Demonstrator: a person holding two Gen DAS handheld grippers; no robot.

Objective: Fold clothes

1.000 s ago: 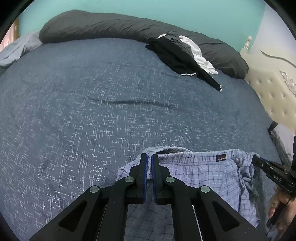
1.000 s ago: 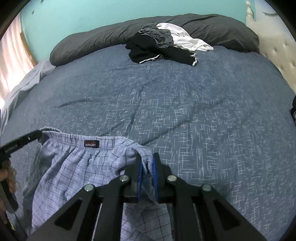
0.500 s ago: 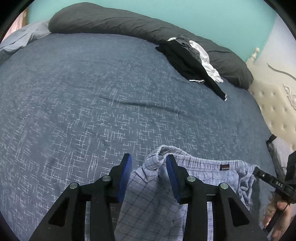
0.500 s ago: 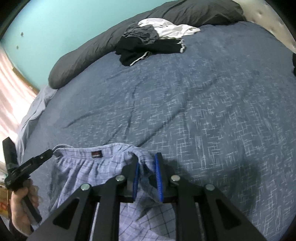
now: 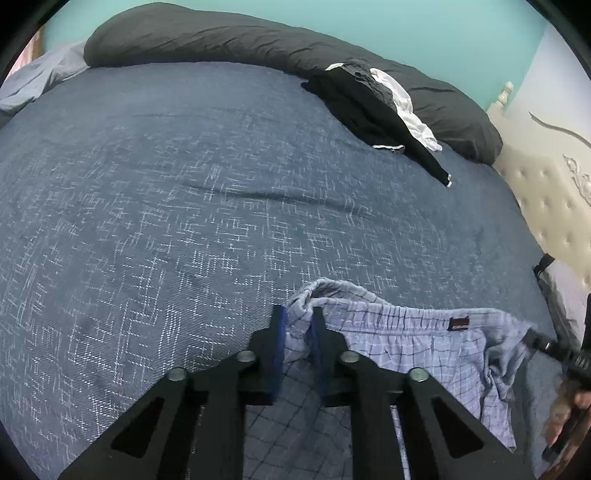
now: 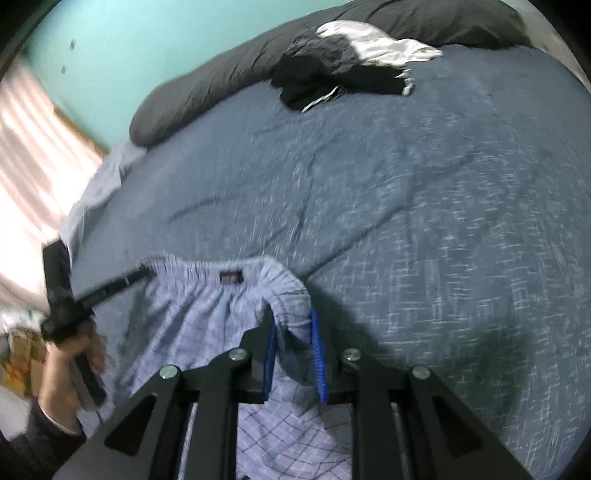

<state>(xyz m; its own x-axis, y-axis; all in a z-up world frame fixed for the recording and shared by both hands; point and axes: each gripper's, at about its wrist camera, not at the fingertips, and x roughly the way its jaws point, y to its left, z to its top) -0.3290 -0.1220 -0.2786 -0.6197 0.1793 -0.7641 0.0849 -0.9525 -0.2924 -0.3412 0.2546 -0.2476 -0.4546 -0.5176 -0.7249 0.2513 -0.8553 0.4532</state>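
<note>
Dark blue bedspread (image 5: 184,206) flecked with white dashes, pale blue shorts (image 5: 406,343) with dark checks at its near edge, charcoal pillow (image 5: 221,40) along its far edge, black and white clothes (image 5: 369,107) against the pillow, turquoise wall (image 5: 369,22) behind.

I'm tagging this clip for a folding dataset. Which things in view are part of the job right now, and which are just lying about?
In the job:
- plaid shorts, waistband held at both ends
- left gripper, jaws just closed on one waistband corner
- right gripper, pinching the other corner

Lying about:
- pile of black and white clothes, waiting
- dark grey duvet roll
- blue bedspread
</note>
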